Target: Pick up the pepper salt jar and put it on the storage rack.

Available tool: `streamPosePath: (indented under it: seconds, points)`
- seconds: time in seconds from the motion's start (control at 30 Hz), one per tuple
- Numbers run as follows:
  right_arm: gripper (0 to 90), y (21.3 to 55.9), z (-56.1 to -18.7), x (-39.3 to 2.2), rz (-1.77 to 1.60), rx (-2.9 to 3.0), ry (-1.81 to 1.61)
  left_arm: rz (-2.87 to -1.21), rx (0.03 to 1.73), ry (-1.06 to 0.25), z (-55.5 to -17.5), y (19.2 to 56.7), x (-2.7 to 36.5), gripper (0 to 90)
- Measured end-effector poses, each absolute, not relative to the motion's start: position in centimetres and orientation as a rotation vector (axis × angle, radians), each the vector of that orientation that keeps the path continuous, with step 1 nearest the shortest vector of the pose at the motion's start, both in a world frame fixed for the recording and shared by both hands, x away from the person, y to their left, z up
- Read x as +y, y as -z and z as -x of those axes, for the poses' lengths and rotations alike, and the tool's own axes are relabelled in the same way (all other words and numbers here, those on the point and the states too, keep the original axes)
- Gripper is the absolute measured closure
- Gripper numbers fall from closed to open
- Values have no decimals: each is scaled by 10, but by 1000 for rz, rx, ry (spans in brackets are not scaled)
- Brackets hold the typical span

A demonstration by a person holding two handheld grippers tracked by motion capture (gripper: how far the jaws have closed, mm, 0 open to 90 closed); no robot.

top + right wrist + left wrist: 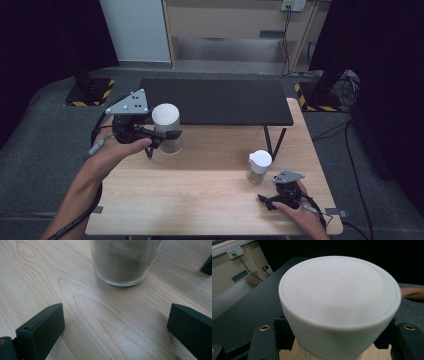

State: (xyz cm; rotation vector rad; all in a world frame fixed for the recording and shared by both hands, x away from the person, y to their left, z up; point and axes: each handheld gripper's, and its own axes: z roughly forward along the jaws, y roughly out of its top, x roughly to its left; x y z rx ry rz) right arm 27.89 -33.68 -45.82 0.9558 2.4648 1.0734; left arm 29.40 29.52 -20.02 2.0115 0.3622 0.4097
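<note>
A large glass jar with a wide white lid (pixel 166 116) stands upright at the table's back left, just in front of the black shelf. My left gripper (pixel 159 136) is shut on it below the lid. In the left gripper view the white lid (pixel 339 295) looms close, with a black jaw on either side of the jar. A smaller glass jar (pixel 259 167) with a white cap holds brownish powder at the right. My right gripper (pixel 267 200) rests low on the table just in front of it, open. In the right gripper view the small jar (pixel 125 262) stands beyond the spread jaws, untouched.
A black raised shelf (pixel 215 102) spans the back of the wooden table (pixel 200 195); one of its legs (pixel 270 142) stands close behind the small jar. Dark floor and stands surround the table.
</note>
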Motion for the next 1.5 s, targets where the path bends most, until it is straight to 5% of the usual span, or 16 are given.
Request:
streamPosePath:
  seconds: [1.5]
  points:
    - [22, 458, -279, -337, -954, 2465, -1075, -1976, 430, -455, -374, 195, 289, 341]
